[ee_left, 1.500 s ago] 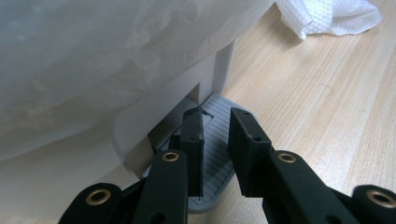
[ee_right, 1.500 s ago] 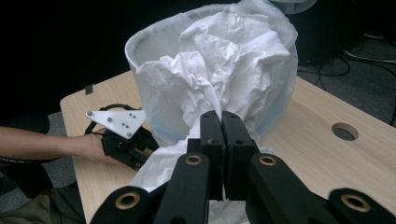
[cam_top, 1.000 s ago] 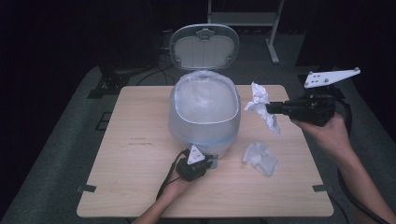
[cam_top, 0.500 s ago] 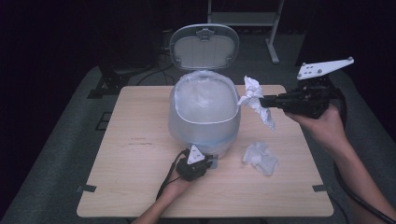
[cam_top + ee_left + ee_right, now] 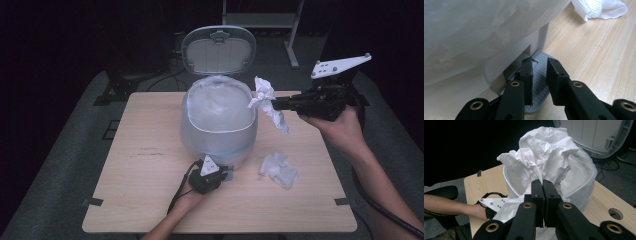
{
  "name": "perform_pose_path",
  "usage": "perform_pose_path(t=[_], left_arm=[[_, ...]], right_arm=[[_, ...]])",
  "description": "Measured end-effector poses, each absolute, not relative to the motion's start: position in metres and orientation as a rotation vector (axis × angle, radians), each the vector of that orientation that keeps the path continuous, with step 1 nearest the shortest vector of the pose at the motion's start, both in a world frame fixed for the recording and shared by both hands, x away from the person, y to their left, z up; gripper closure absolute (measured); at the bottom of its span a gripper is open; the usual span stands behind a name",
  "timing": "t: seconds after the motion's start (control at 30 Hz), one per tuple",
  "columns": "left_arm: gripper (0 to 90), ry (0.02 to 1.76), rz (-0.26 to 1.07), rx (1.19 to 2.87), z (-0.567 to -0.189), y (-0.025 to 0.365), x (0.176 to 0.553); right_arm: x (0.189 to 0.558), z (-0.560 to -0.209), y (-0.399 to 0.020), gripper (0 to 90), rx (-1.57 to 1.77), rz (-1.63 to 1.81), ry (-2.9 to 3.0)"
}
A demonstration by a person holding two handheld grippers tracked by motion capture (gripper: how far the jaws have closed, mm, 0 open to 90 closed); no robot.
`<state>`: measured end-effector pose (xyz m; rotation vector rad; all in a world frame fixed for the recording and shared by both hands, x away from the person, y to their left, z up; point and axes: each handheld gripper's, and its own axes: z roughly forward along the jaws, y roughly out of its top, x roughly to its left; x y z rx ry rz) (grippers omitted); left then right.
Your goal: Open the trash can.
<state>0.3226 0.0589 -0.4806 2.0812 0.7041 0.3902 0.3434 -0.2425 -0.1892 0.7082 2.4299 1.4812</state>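
A white pedal bin (image 5: 220, 125) lined with a clear bag stands mid-table, its lid (image 5: 218, 50) tipped up and back. My left gripper (image 5: 226, 172) is at the bin's base, its jaws nearly together and resting on the grey ribbed pedal (image 5: 539, 87); from its own camera the left gripper (image 5: 539, 61) has nothing between the jaws. My right gripper (image 5: 274, 105) hangs in the air just right of the bin's rim, shut on a crumpled white paper towel (image 5: 265, 97). In the right gripper view that paper towel (image 5: 544, 152) stands above the closed jaws, in front of the open bin (image 5: 579, 182).
A second crumpled paper towel (image 5: 279, 170) lies on the wooden table (image 5: 140, 200) to the right of the bin's front. Cables and a metal stand are on the dark floor behind the table. A round hole (image 5: 616, 213) sits in the tabletop.
The right gripper has carried the paper towel left and upward, closer to the bin's rim. The left gripper has stayed on the pedal.
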Motion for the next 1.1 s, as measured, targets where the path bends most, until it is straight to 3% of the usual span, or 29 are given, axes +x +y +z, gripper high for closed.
perform_pose_path(t=[1.1], left_arm=[[75.4,0.702,0.387,2.089,-0.48,0.059,0.323]], right_arm=[[0.368,-0.175,-0.196,88.1,0.646,1.472,2.474]])
